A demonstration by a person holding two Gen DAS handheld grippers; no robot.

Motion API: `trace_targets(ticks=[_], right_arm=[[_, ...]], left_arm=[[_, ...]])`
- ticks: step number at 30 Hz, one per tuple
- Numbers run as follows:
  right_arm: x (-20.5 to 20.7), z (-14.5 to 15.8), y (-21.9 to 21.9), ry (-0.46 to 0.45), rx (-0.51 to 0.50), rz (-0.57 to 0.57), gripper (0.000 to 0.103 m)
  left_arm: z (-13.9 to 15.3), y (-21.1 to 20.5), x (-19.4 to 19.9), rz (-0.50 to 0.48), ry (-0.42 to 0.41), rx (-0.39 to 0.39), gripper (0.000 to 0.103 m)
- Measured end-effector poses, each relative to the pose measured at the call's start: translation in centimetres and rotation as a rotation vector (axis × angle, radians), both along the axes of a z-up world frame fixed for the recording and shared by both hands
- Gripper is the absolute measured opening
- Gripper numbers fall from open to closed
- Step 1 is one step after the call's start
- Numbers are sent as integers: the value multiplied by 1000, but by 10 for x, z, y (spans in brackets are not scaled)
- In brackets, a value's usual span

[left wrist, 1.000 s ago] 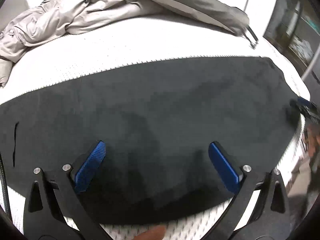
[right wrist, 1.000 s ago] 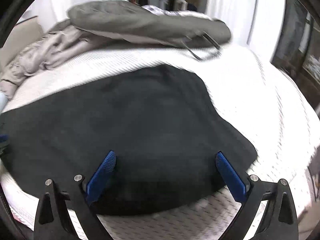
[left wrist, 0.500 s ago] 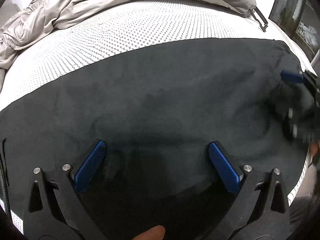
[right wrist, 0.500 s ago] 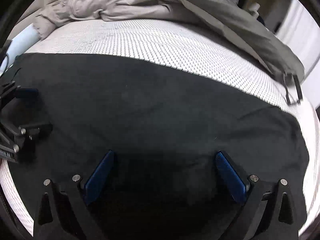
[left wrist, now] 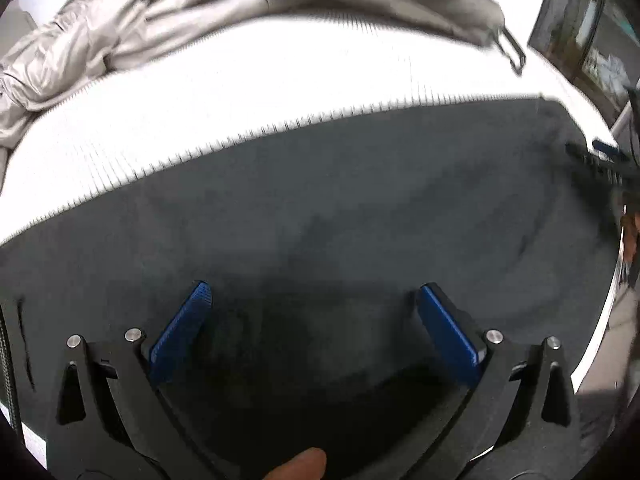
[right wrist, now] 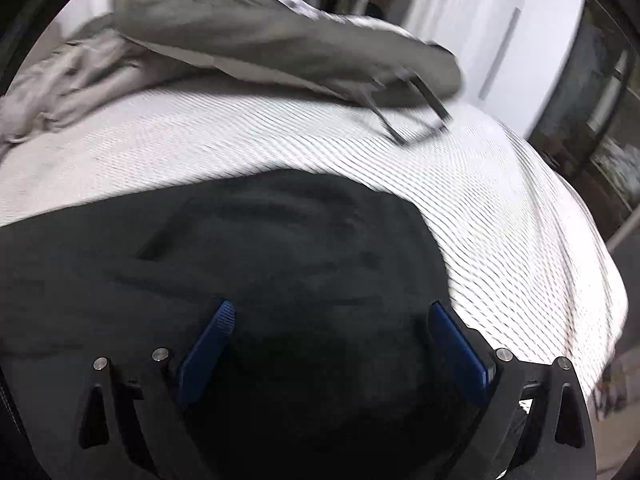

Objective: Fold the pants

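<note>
Nearest the cameras, the left gripper and the right gripper each hover with blue-padded fingers spread wide and holding nothing, low over the dark charcoal soft-fabric pants, which lie flat across the near part of the white patterned mattress. In the right wrist view the pants end in a rounded edge to the right. Farther back, a crumpled light grey puffy jacket lies at the left and a flatter olive-grey garment with a dark strap loop rests toward the right.
</note>
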State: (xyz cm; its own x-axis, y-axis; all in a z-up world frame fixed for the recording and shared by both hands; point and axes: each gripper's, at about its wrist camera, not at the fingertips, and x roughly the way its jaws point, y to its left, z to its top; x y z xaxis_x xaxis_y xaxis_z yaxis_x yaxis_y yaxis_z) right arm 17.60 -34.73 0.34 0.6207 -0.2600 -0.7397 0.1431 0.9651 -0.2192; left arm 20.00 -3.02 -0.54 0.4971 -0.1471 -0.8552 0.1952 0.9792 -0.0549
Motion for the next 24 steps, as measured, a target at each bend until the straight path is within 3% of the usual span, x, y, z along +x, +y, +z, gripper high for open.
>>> trace_targets(ticks=[2, 4, 7, 10, 12, 14, 16, 18, 19, 22, 24], right_arm=[[4, 9, 19, -15, 0, 49, 99], [14, 12, 52, -1, 43, 151, 99], [46, -5, 100, 78, 89, 288, 99], [72, -33, 123, 181, 21, 330, 99], [72, -39, 118, 186, -16, 346, 99], [72, -33, 79, 176, -33, 273, 99], [74, -24, 16, 145, -93, 104, 97], [66, -23, -29, 148, 11, 35, 96], [63, -25, -49, 148, 2, -65, 96], [47, -12, -55, 103, 91, -140, 94], [19, 14, -24, -10, 14, -97, 94]], left_arm=[[5, 8, 16, 52, -33, -34, 102], [-3, 13, 32, 104, -54, -3, 102], [-29, 18, 49, 137, 37, -14, 103], [-27, 18, 48, 120, 29, -12, 103], [-29, 19, 48, 118, 30, -21, 103], [-28, 19, 48, 111, 31, -21, 103], [-29, 20, 47, 98, 30, -25, 103], [-28, 20, 50, 95, 35, -16, 103], [-27, 19, 50, 97, 32, -13, 103], [-16, 8, 53, 85, -1, -10, 102], [-6, -14, 54, 41, -32, -26, 102]])
